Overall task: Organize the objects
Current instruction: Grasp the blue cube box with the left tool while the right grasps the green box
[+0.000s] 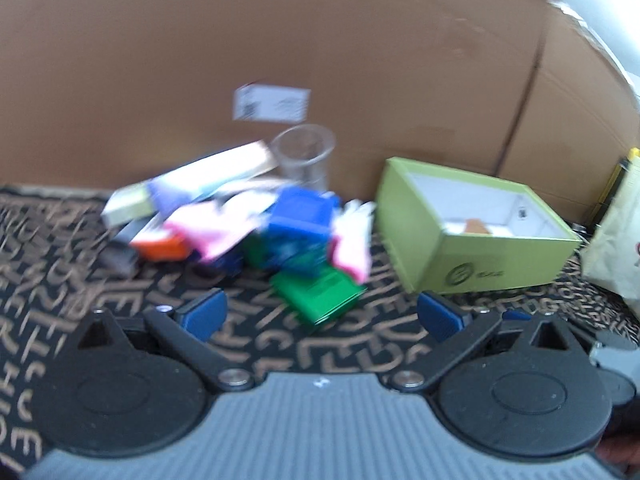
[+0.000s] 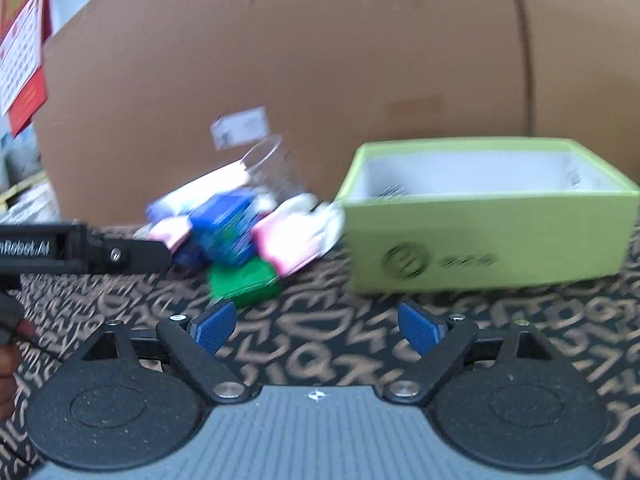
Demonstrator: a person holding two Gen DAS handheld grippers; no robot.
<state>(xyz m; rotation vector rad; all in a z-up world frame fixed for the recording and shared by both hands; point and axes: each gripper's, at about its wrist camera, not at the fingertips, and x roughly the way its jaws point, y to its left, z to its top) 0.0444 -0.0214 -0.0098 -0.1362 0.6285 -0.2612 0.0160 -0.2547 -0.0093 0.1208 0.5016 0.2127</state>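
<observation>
Hovering over the letter-patterned mat point(image 1: 100, 280), both grippers stand released – left gripper point(image 1: 322, 316) with its blue pads spread wide and nothing between them, right gripper point(image 2: 316, 326) likewise spread and empty. Both views are motion-blurred.

The pile of small items point(image 1: 248, 220) sits toward the mat's far edge, against the big cardboard box point(image 1: 280, 40): a blue block point(image 1: 300, 216) on top at the middle, a green block point(image 1: 320, 296) at the near side of the heap, pink packets point(image 1: 212, 228) on either side of the blue one, an orange piece point(image 1: 160, 246) at the left, a long pale carton point(image 1: 192, 184) leaning across the back. A clear plastic cup point(image 1: 306, 156) stands behind the pile, just in front of the cardboard.

The lime-green open box point(image 1: 476, 236) rests on the mat just right of the pile – white inside, something small at its bottom, too blurred to name.

In the right wrist view the left gripper's black body point(image 2: 84, 252) shows at the left edge, with a hand point(image 2: 8, 364) below it.
</observation>
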